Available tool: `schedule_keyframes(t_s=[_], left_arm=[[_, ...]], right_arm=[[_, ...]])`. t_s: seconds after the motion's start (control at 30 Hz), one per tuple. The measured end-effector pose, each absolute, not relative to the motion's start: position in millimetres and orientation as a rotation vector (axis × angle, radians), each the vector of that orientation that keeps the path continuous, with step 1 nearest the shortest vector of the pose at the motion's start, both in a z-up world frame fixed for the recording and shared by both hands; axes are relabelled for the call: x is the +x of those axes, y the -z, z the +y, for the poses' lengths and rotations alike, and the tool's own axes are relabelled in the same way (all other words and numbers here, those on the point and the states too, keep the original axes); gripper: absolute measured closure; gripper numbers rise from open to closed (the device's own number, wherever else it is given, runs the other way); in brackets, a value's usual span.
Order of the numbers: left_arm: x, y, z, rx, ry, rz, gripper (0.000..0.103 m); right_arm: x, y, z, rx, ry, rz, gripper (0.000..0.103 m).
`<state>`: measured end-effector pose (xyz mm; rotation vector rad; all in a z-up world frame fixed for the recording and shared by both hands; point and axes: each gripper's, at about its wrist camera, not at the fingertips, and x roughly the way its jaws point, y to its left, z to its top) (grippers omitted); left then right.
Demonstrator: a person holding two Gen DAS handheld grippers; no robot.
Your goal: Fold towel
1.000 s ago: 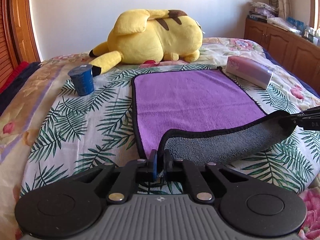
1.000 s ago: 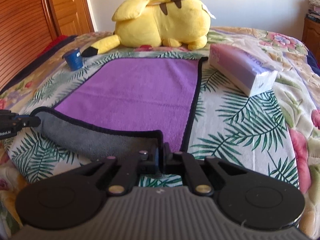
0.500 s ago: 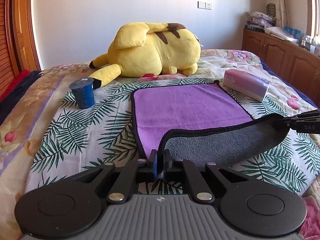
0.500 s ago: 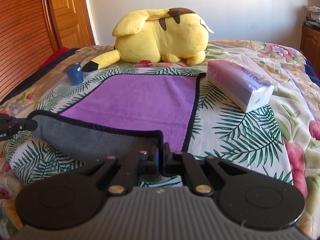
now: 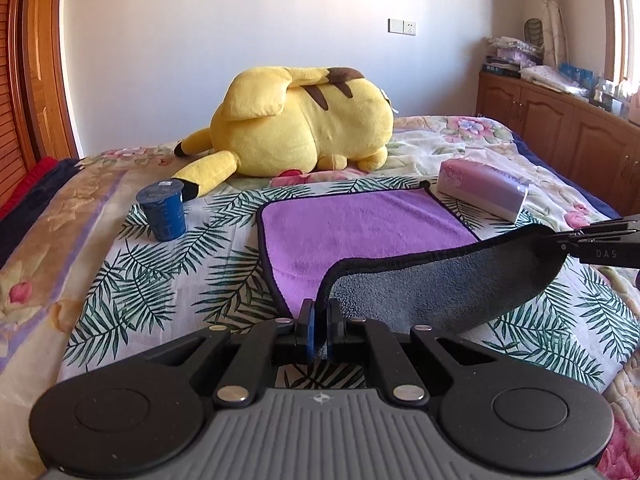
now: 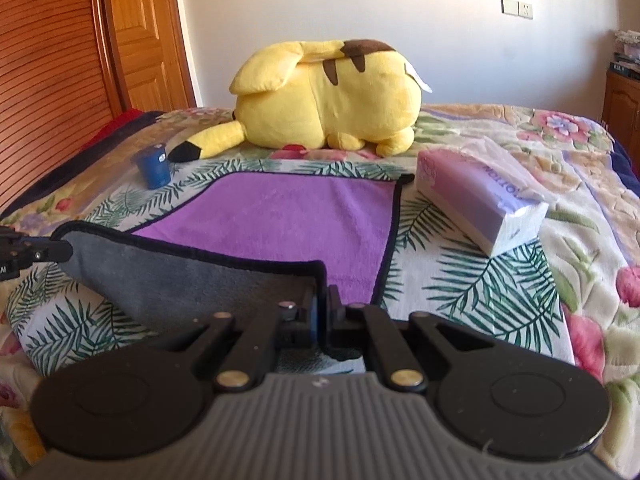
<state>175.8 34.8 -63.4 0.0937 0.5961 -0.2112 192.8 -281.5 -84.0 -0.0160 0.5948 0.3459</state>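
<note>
A purple towel (image 5: 360,224) with a black border and grey underside lies on the bed; it also shows in the right wrist view (image 6: 288,216). Its near edge is lifted and turned over, so the grey side (image 5: 440,284) faces me. My left gripper (image 5: 319,316) is shut on the near left corner. My right gripper (image 6: 321,304) is shut on the near right corner. Each gripper shows in the other's view, the right one (image 5: 560,238) at the right edge, the left one (image 6: 66,250) at the left edge.
A large yellow plush toy (image 5: 304,124) lies beyond the towel. A blue cup (image 5: 162,210) stands to the towel's left. A purple tissue pack (image 5: 484,190) lies to its right. Wooden cabinets (image 5: 560,132) line the right wall, a wooden door (image 6: 80,48) the left.
Both grippers have risen with the towel's near edge held between them. More of the grey underside hangs free, and less purple surface shows.
</note>
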Motion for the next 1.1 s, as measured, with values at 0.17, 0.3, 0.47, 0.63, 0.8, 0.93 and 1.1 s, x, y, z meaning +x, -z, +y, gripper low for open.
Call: schedule_keyframes(t_s=[0.17,0.3,0.47,0.63,0.8,0.93,1.1], left_arm=[[175.8,60.1,35.2,0.088,0.214,0.586,0.103],[178.9,59.1,34.3,0.101,0.216,0.577,0.103],[185.0,59.9,35.1,0.109,0.215,0.575,0.103],[191.6,58.1,36.1,0.108,0.217,0.569,0.103],[197.6,56.8,35.4,0.113,0.223,0.565,0.103],[201.8,55.5,34.4,0.119,0.232,0.56,0.103],[209.6,56.0,33.2,0.133,0.237,0.56,0.103]], right_arm=[[191.7,77.5,-281.7,-0.017,-0.349,0.558,0.098],[190.9,74.9,-281.4,-0.018,-0.347,0.541,0.098],[191.8,73.3,-278.7,-0.035,-0.35,0.521,0.098],[196.4,74.8,-277.5,-0.055,-0.349,0.512,0.098],[200.7,76.3,-277.7,-0.068,-0.349,0.506,0.099],[205.1,78.5,-277.6,-0.08,-0.347,0.503,0.099],[212.4,81.9,-277.9,-0.094,-0.348,0.503,0.099]])
